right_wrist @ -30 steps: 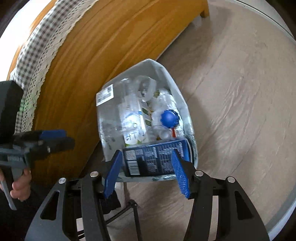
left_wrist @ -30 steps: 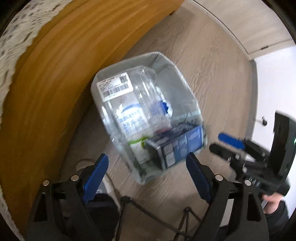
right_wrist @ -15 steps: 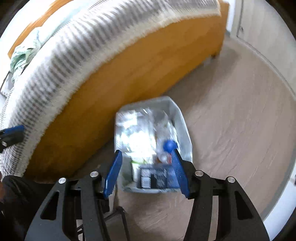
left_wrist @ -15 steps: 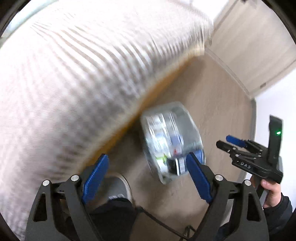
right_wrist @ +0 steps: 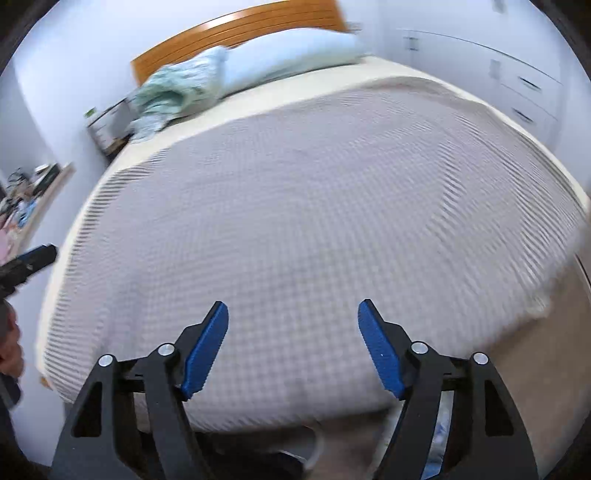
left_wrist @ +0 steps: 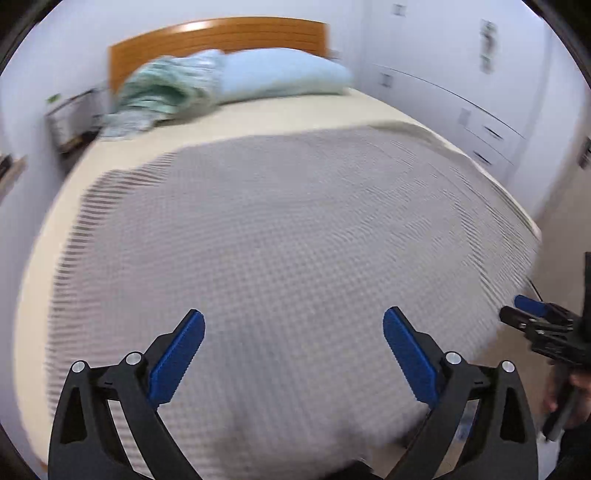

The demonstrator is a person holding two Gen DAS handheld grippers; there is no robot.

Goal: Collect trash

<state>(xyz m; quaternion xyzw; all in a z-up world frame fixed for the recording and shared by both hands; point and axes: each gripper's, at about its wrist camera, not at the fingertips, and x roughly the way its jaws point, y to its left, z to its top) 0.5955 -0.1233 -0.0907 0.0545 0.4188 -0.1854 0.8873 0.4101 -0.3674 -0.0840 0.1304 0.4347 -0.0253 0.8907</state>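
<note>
**Hovering over the foot of the bed, both grippers empty**

Where the trash lies cannot be told for sure. A pale, blue-tinged patch (right_wrist: pixel 441 435) shows low down at the foot of the bed, half hidden behind one arm of the right gripper (right_wrist: pixel 291 303), and it is too blurred to name.

The right gripper's blue pads stand well apart, the jaws have just been opening, and nothing is between them. The left gripper (left_wrist: pixel 293 314) is spread wider still. Its jaws have also just been opening, and they too hold nothing. Each gripper shows at the edge of the other's view, held in a hand (left_wrist: pixel 569 391), the right one off to the right of the left and at about the same level.

Both point down across a grey checked blanket (left_wrist: pixel 295 221) that covers most of the bed, with a cream sheet (left_wrist: pixel 258 122) bare beyond it. At the far end lie a light blue pillow (left_wrist: pixel 284 74) and, touching it on the left, a crumpled green cloth (left_wrist: pixel 162 92), both against a wooden headboard (left_wrist: pixel 221 33). A small nightstand (left_wrist: pixel 70 118) stands beside the bed on the left. White drawers (left_wrist: pixel 487 136) line the wall on the right, and a cluttered shelf (right_wrist: pixel 33 192) runs along the left wall. Pale wood floor (right_wrist: pixel 517 369) shows past the blanket's lower right corner. Much of both views is smeared by blur.
</note>
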